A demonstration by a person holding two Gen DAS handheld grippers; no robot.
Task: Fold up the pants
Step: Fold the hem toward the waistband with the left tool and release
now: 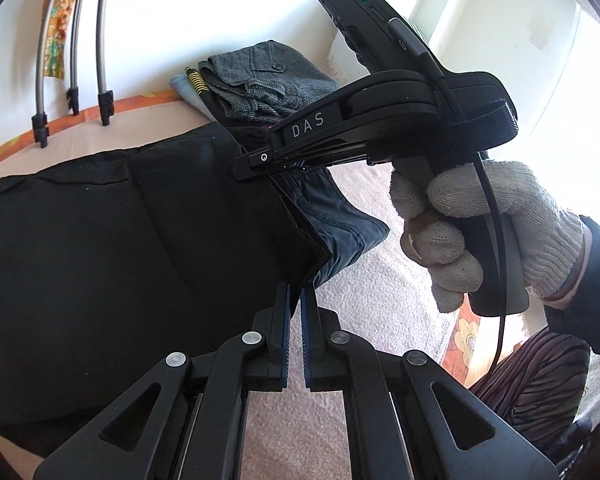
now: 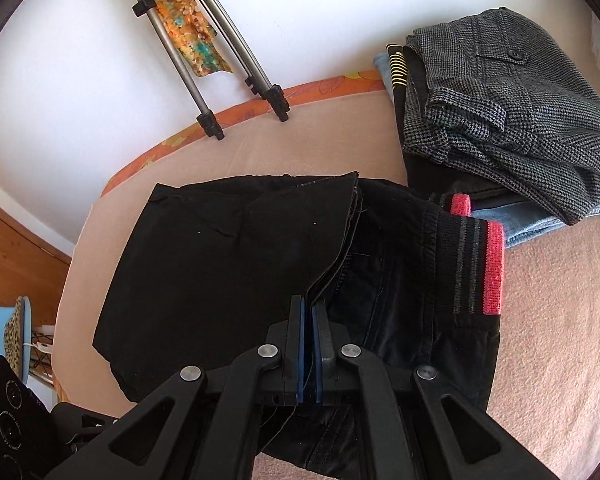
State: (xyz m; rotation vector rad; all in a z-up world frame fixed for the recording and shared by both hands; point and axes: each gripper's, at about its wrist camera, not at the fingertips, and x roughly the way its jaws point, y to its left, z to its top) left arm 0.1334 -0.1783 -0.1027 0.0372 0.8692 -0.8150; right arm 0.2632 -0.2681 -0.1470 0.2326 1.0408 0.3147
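The black pants (image 2: 228, 264) lie folded over on the beige bed (image 2: 560, 340). Both grippers pinch the folded edge: the right gripper (image 2: 310, 316) has its jaws clamped on the near part of it, and the left gripper (image 1: 295, 300) jaws are likewise closed on the cloth. Far right sits a stack of folded clothes (image 2: 500, 120) topped by grey tweed, just beside the pants. Tripod legs (image 2: 204, 80) stand at the far edge.

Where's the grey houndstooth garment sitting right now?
In the right wrist view the grey houndstooth garment tops a pile of folded clothes at upper right, beyond the black pants; in the left wrist view it lies upper centre, behind the right gripper.
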